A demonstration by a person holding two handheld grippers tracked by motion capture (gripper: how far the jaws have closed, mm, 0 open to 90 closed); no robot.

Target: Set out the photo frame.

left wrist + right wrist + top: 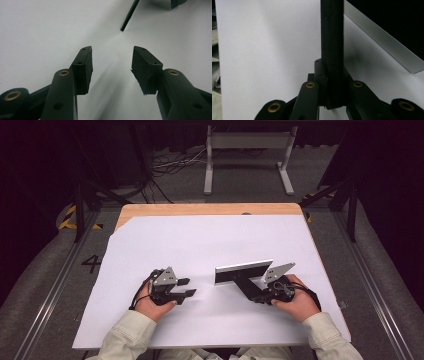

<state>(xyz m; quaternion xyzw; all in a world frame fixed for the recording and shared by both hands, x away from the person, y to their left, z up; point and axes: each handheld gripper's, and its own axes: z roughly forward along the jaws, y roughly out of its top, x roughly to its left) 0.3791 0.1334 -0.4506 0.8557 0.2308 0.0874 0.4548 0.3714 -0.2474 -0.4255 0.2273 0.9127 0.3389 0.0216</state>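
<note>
You're clamping the black stand arm (332, 50) w/ your right gripper (260, 292), jaws closed on it; the flat panel (243, 271) is standing upright mid-table. Left gripper (186, 287) is hanging released, empty. Panel's looking stiff, light (prob. tippy), so keep gripping low.

White sheet (200, 245), wooden table (200, 209), cables (170, 165)

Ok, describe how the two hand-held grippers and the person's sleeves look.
Both are black. The left hand-held gripper and right hand-held gripper each carry a grey three-cornered plate on top and a black cable. Brass-coloured rivets mark the jaw links, which end in blocky black pads. The sleeves are pale beige.
</note>
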